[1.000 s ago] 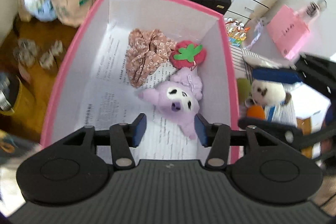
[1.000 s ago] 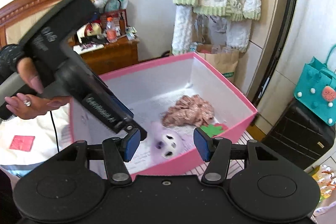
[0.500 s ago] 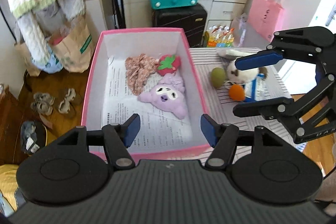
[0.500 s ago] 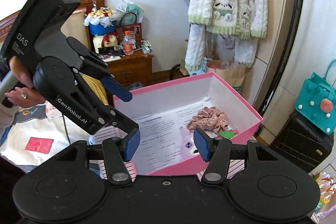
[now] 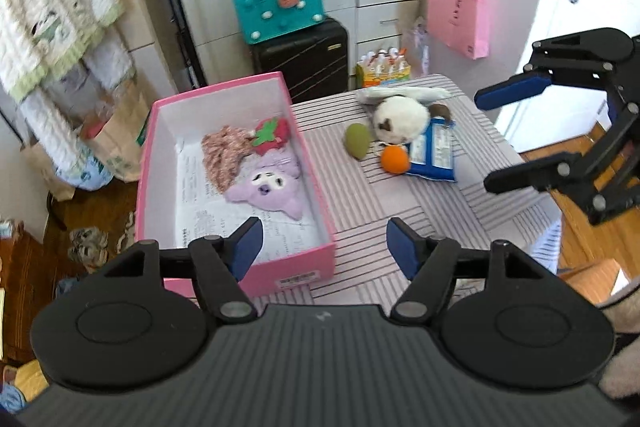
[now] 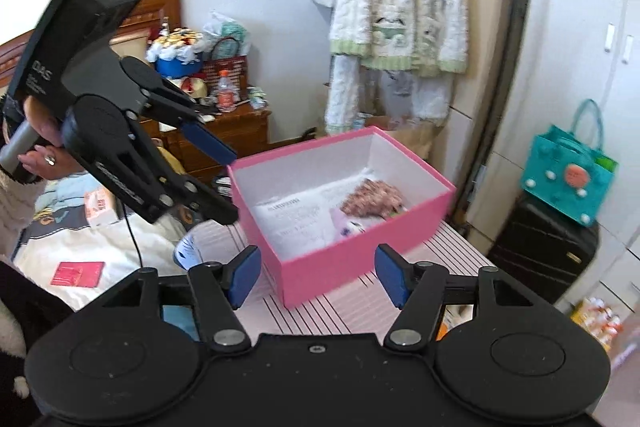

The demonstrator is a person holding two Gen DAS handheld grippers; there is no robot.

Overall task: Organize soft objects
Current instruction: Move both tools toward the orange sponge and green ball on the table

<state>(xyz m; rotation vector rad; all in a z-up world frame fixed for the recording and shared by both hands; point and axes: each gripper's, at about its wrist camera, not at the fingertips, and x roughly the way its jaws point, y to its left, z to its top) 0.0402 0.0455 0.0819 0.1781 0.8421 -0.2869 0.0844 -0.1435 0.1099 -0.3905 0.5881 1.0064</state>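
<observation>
A pink box [image 5: 316,269] stands on the striped table [image 5: 472,151]; it also shows in the right wrist view [image 6: 360,255]. Inside lie a purple plush [image 5: 266,189], a red strawberry plush [image 5: 274,133] and a pink floral scrunchie [image 5: 224,155]. On the table to its right lie a white dog plush [image 5: 398,117], a green soft piece [image 5: 357,140], an orange ball [image 5: 394,161] and a blue packet [image 5: 434,155]. My left gripper [image 5: 326,247] is open and empty, high above the box's near end. My right gripper [image 6: 318,273] is open and empty beside the table; it also shows in the left wrist view [image 5: 508,135].
A black suitcase [image 5: 304,57] with a teal bag [image 5: 278,3] stands behind the table. A pink bag [image 5: 458,15] hangs at the right. A paper bag [image 5: 116,139] and shoes [image 5: 86,243] lie on the floor at left. A bed [image 6: 88,251] and wooden dresser [image 6: 224,135] lie beyond.
My left gripper has risen and drawn back from the box, leaving the purple plush inside. My right gripper has pulled back and away from the box, staying open.
</observation>
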